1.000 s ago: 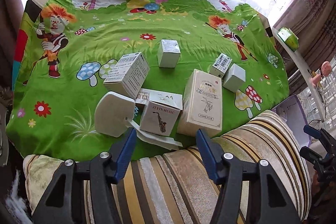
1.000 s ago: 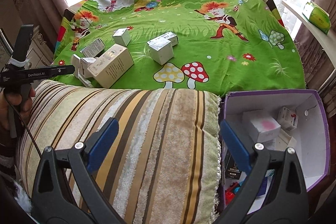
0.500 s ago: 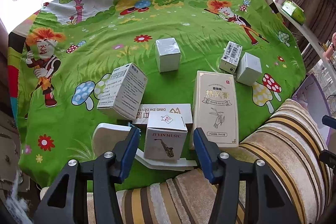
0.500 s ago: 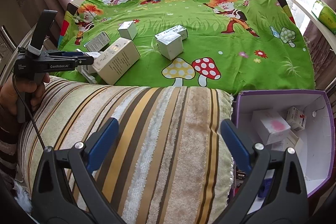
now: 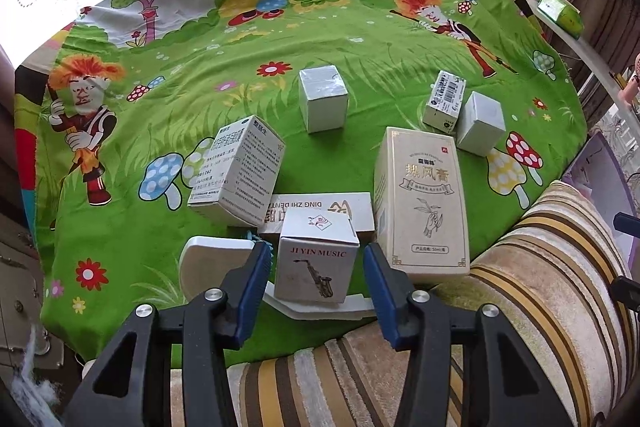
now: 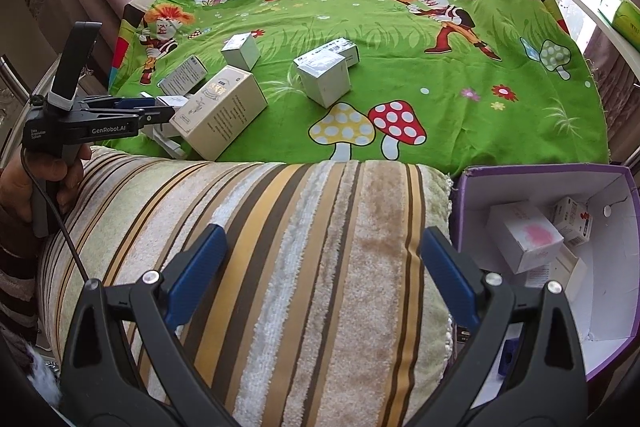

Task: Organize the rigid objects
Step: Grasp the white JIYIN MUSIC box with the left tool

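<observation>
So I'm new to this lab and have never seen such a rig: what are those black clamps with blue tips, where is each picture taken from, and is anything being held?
They are hand-held grippers: a person squeezes one in each hand, and a camera on each looks forward along its two fingers.

The left wrist view shows the left gripper open, its blue fingers on either side of the saxophone box but not yet closed on it. Around it on the green cartoon cloth lie a tall beige box and several white cartons.

The right wrist view shows the right gripper open and empty above a striped cushion. To its right is a purple bin with boxes already inside. The person's hand appears at the left.
</observation>
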`<state>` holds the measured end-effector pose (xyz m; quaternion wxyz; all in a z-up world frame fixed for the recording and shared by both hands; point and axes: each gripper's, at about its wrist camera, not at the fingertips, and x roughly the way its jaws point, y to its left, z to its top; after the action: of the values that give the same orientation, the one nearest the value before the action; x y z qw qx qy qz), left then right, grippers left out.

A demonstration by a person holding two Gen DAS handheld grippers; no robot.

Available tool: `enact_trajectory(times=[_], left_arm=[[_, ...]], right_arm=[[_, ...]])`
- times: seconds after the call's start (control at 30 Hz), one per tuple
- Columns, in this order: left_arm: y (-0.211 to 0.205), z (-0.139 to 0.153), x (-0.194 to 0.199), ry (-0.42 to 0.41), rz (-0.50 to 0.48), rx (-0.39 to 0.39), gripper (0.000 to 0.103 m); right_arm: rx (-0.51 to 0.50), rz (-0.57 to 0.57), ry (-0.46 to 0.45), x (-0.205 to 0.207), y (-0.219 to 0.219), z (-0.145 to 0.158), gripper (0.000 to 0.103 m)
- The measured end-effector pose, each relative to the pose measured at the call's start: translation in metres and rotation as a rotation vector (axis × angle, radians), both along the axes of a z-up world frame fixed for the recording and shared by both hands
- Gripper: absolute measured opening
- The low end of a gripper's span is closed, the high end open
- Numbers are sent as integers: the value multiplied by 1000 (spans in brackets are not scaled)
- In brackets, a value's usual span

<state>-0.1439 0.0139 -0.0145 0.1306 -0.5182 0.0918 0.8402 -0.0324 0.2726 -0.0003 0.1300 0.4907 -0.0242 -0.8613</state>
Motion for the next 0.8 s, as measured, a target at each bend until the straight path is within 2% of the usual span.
enact_trajectory(times=[0.13,0.17,0.2,0.37,0.6,0.8], left_arm=[[2,-7,-2,-22,-13,-4,49],[2,-8,-3,-25,-15,-2,44],[2,-8,-3,-26,-14,1,44],[-7,0,3,1,8,66,44],[-41,17,25,58,111,206,43],[-77,26,41,113,232,281,43]], right_arm=[[2,6,-3,-2,-3,1,98],[4,7,-4,-3,-3,1,98],[6,9,-6,-4,-5,1,98],[16,34,8,-16,-19,8,98],[33,115,57,-46,-57,21,98],[81,257,111,-76,-103,32,98]])
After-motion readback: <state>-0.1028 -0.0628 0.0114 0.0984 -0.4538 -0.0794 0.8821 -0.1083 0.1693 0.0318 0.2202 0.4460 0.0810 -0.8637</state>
